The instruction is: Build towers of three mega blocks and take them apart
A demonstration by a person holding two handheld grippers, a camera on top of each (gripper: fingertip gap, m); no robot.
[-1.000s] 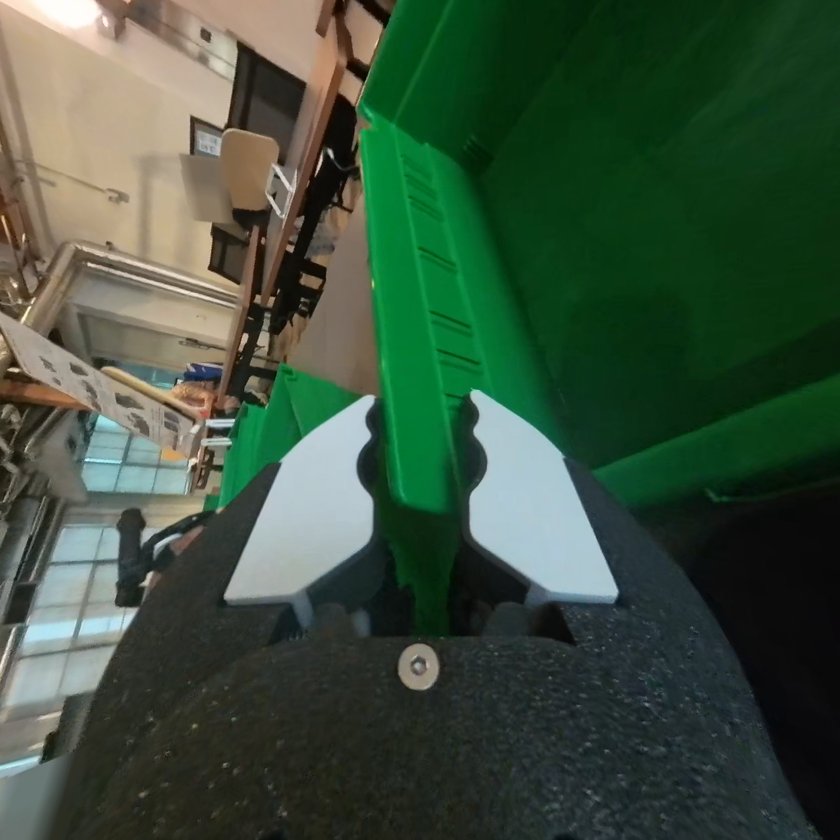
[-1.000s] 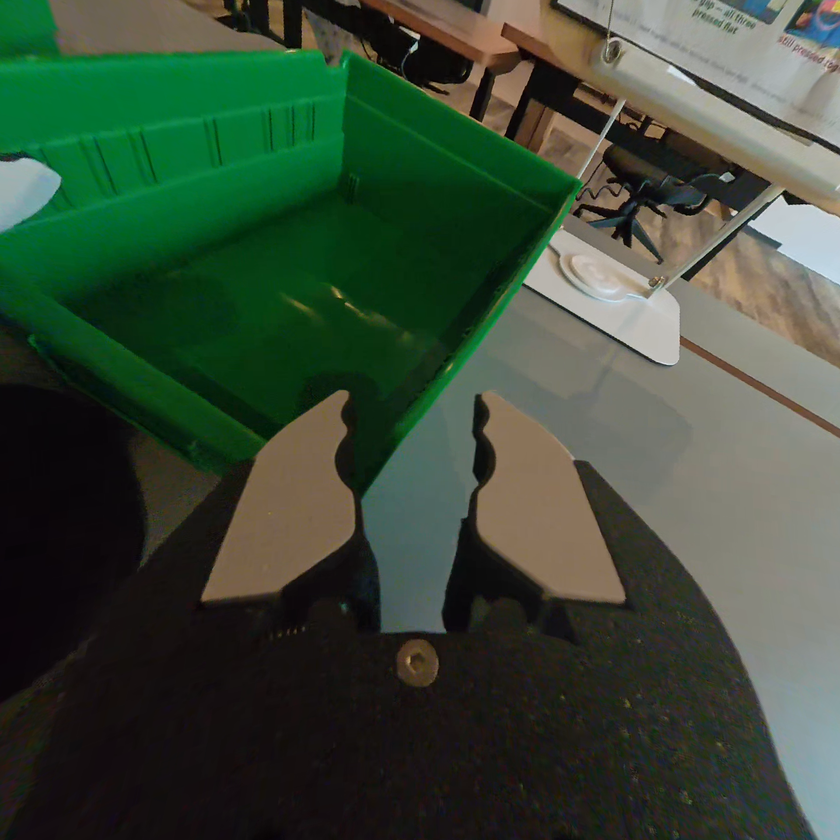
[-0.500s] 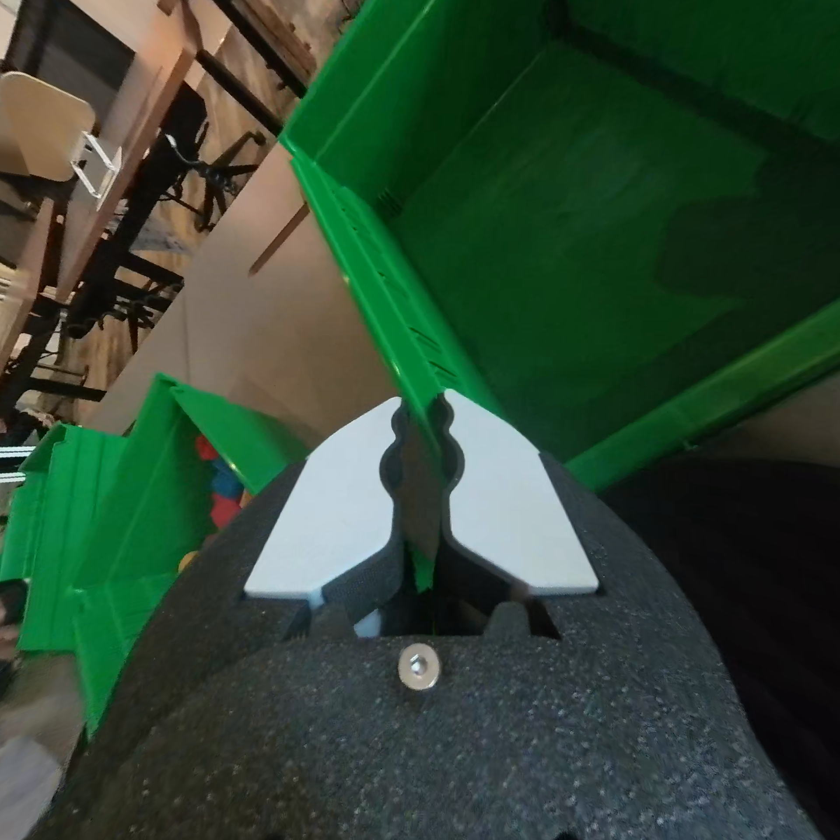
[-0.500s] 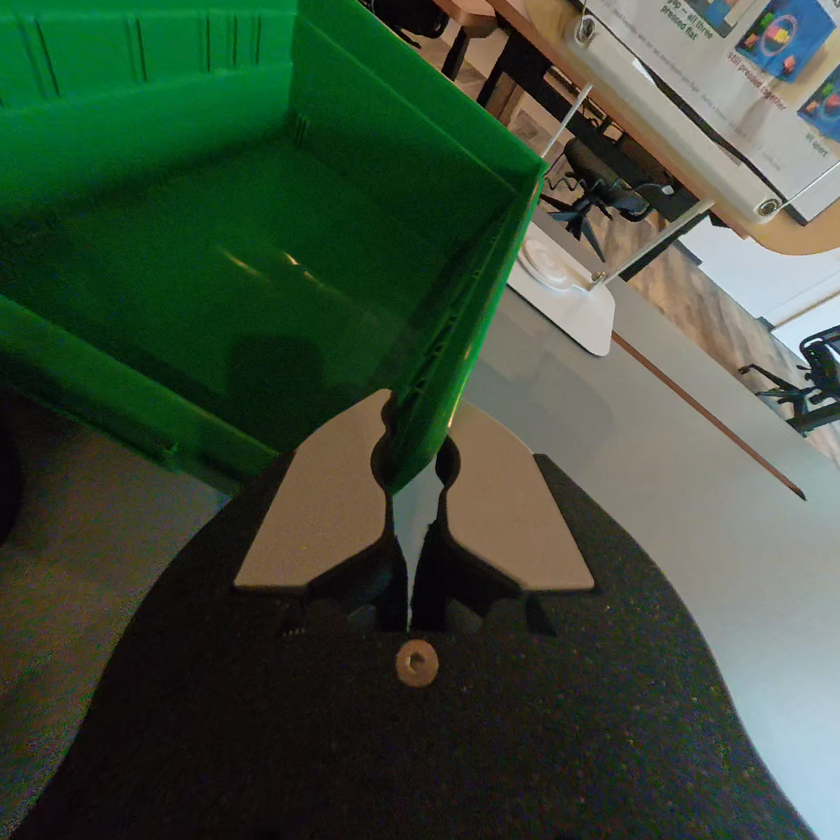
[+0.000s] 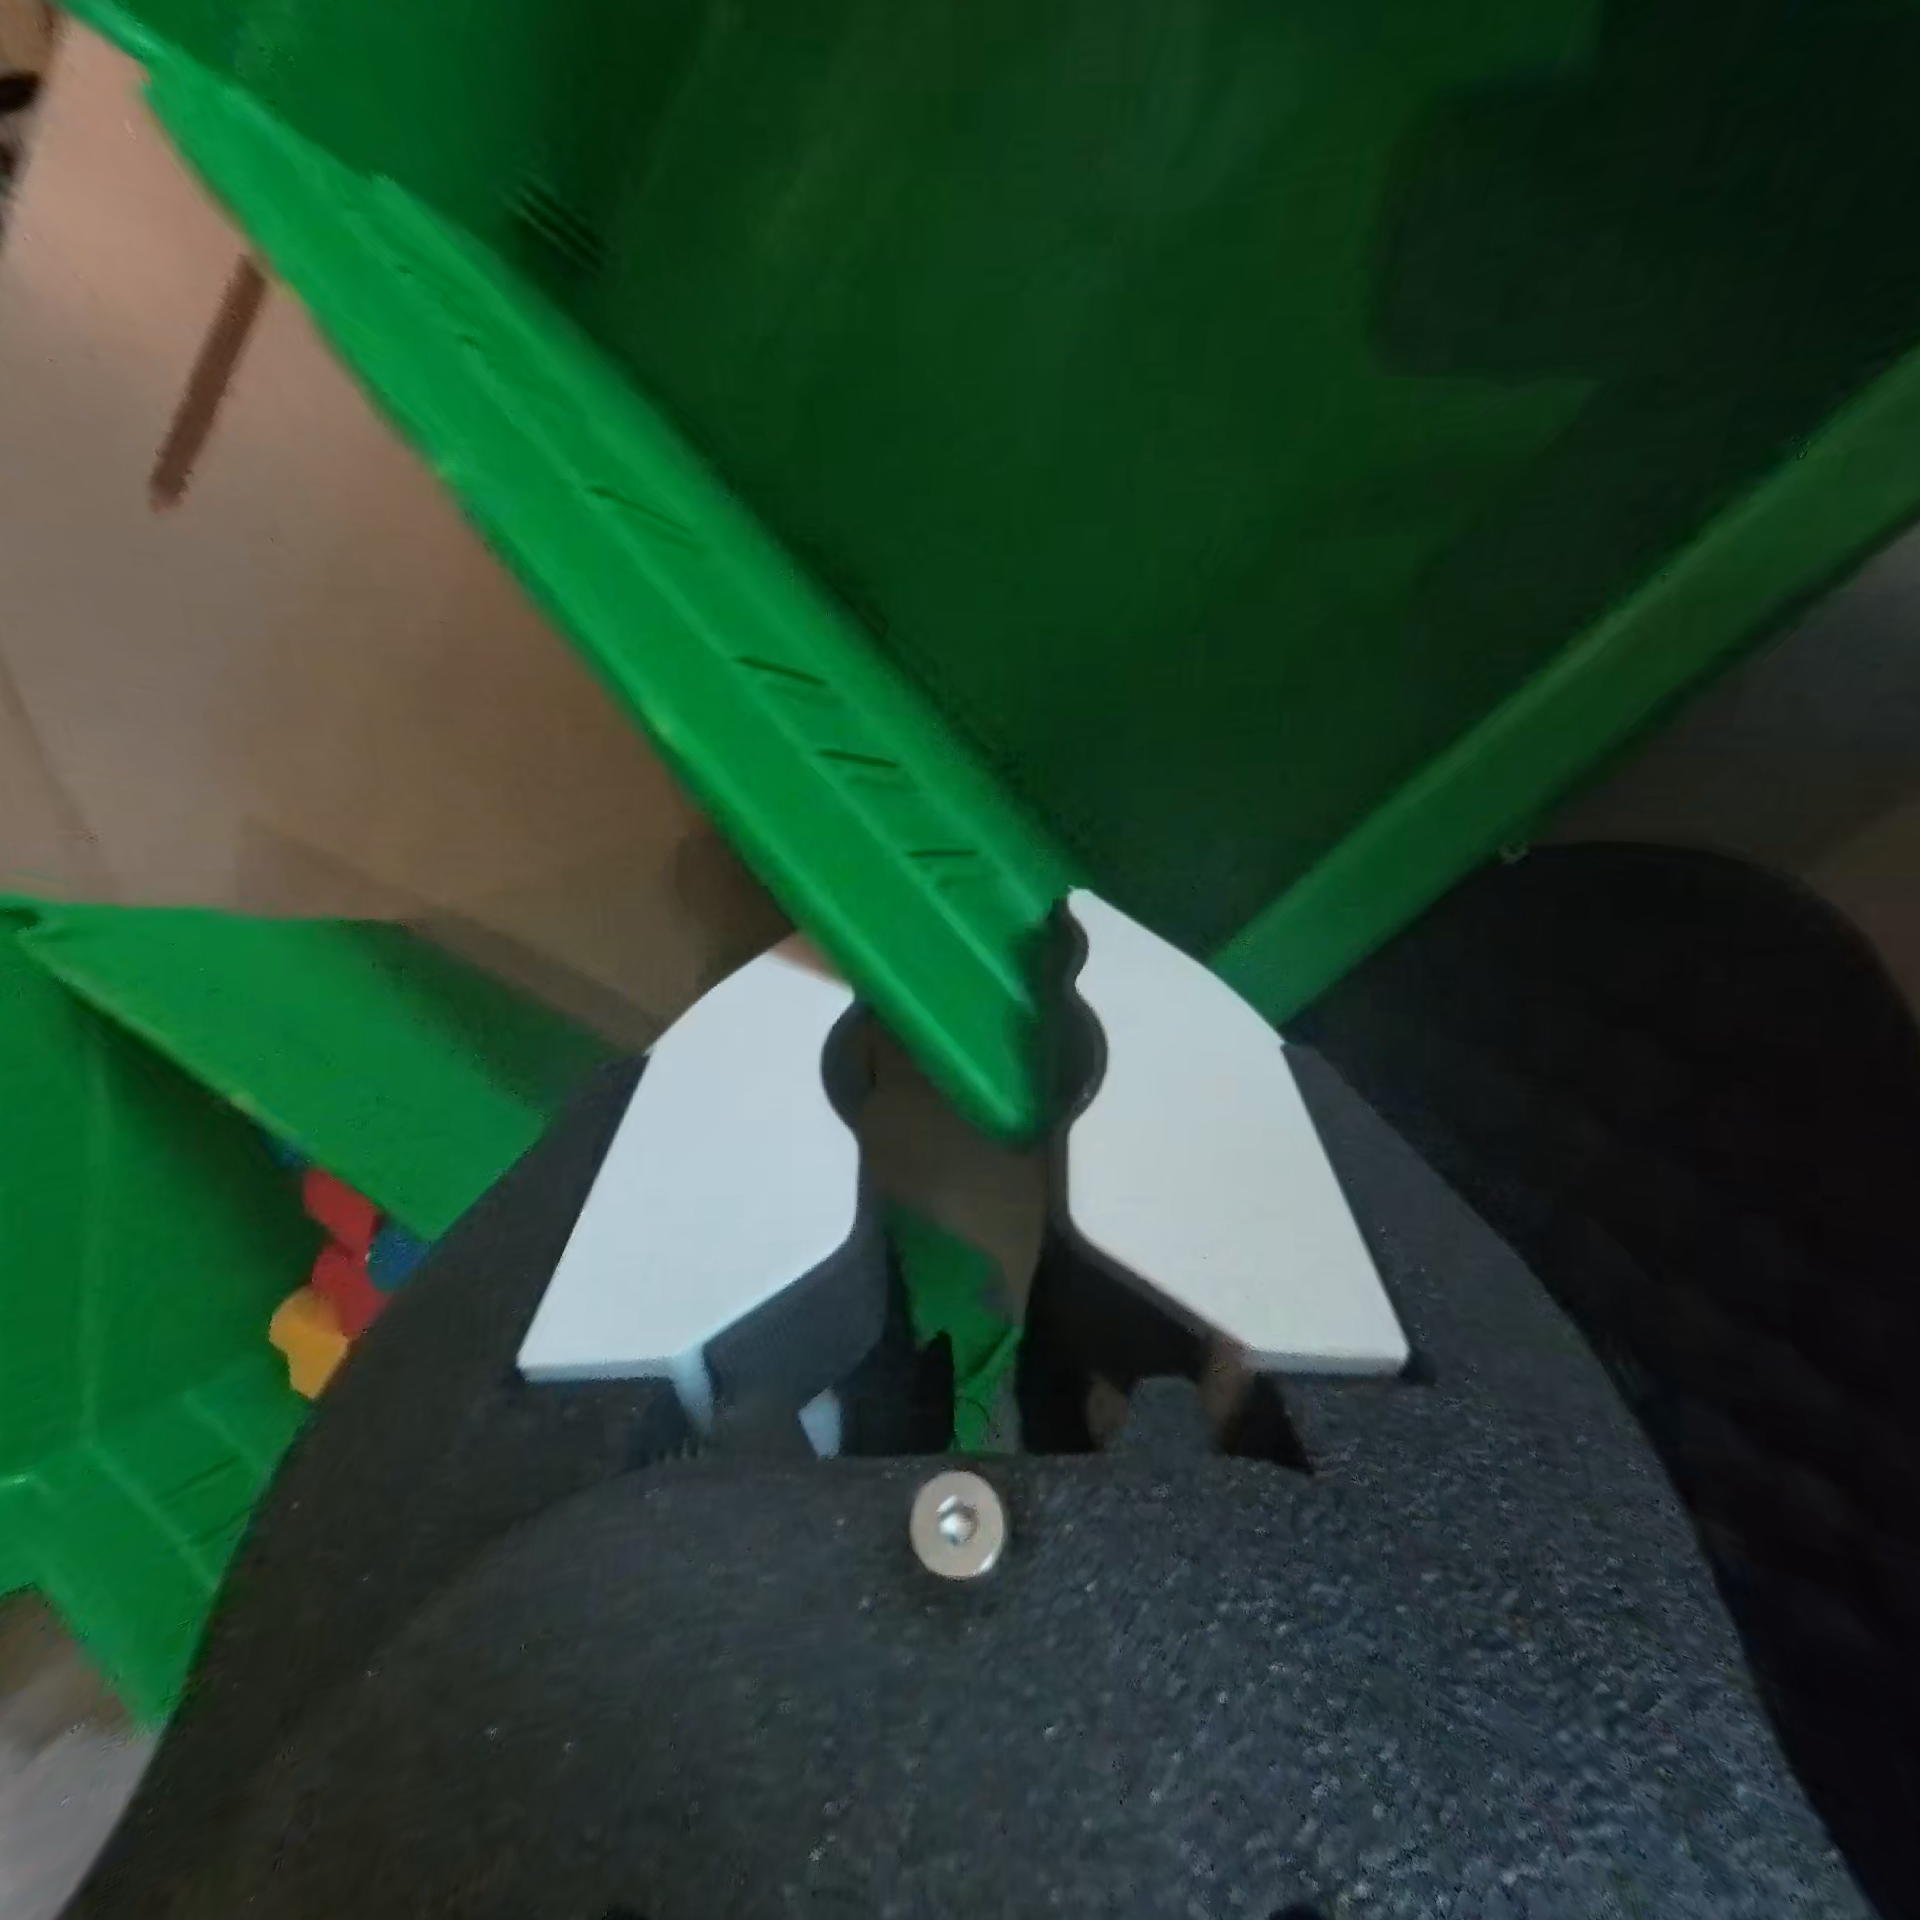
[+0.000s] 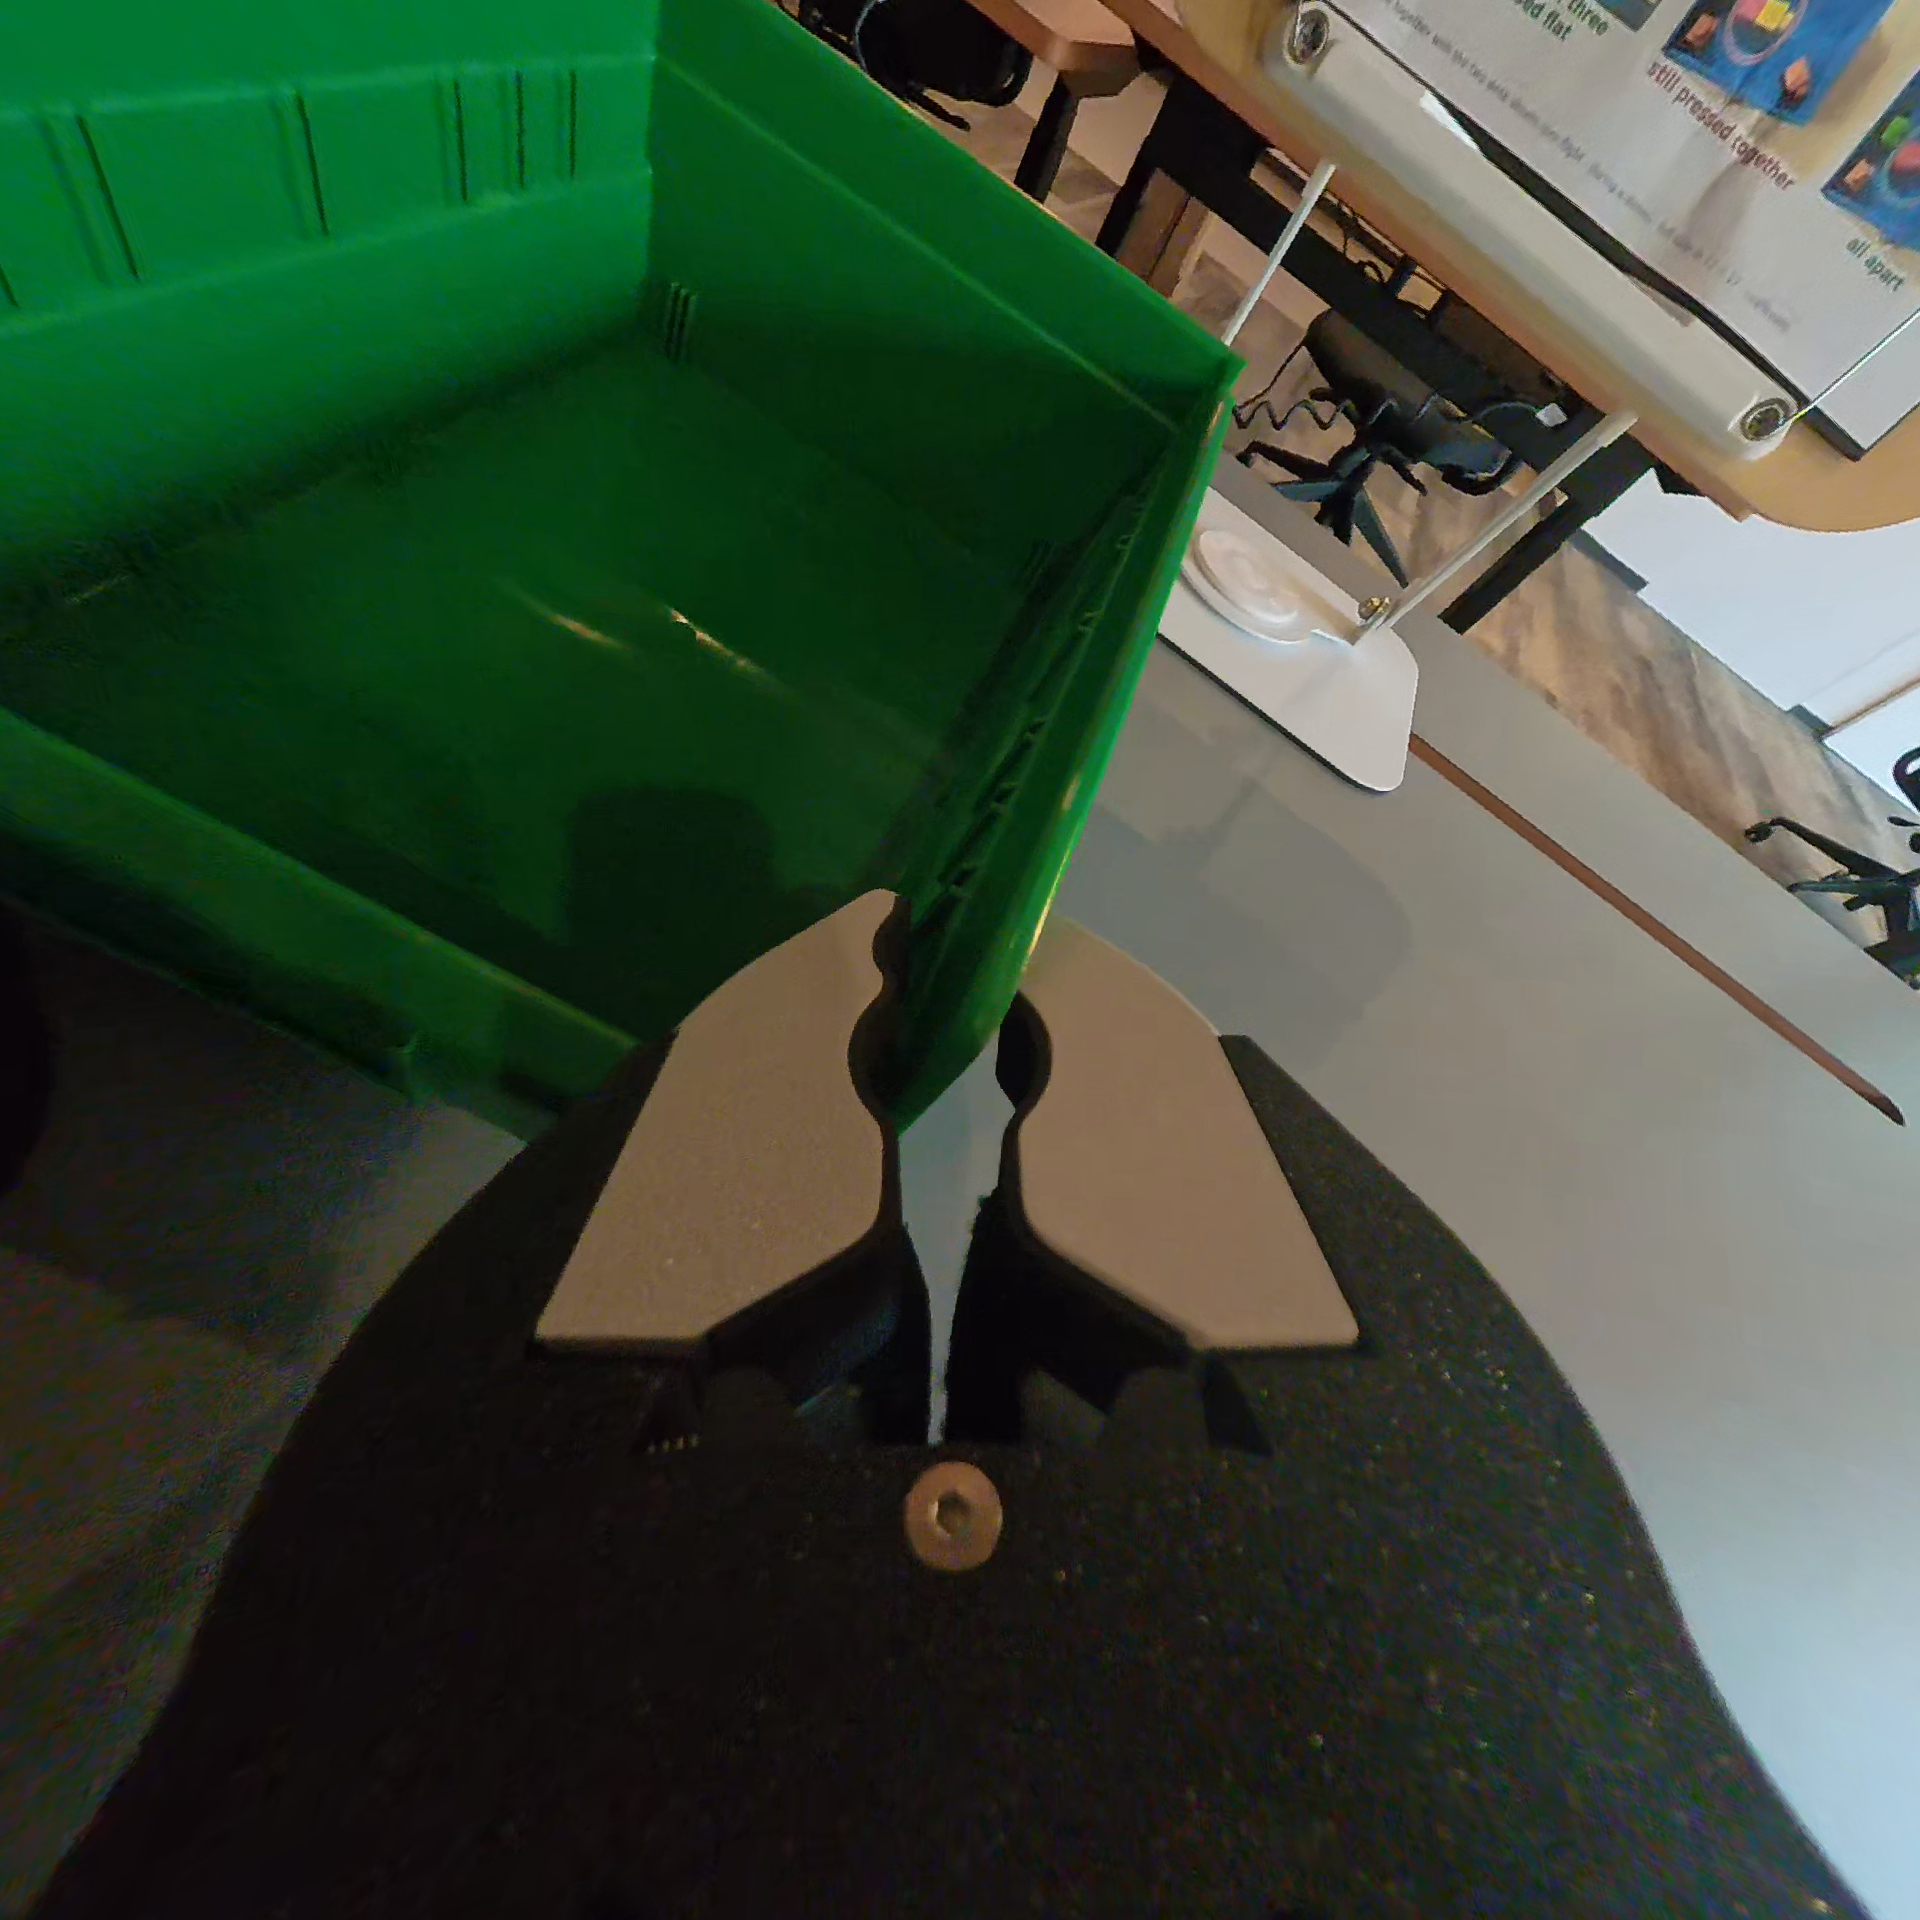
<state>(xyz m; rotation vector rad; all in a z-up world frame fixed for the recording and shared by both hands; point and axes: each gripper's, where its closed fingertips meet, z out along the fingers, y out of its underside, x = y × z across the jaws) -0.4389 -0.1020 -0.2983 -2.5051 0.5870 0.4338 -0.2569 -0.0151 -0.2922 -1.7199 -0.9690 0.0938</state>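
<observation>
Both claws pinch an empty green bin: the left gripper (image 5: 961, 1023) clamps its left wall (image 5: 665, 582), the right gripper (image 6: 951, 1023) its right wall (image 6: 1049, 727). Mega blocks (image 5: 338, 1283) lie in a second bin (image 5: 156, 1195) to the left gripper's lower left. This looks like setup; next, release and reach for blocks.

Left view motion-blurred; right view sharper, with glare inside the green bin (image 6: 665, 623).

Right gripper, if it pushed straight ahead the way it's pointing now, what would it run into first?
The right gripper already has the side wall of the empty green bin between its fingers, so that wall comes first; the grey table lies beyond.
</observation>
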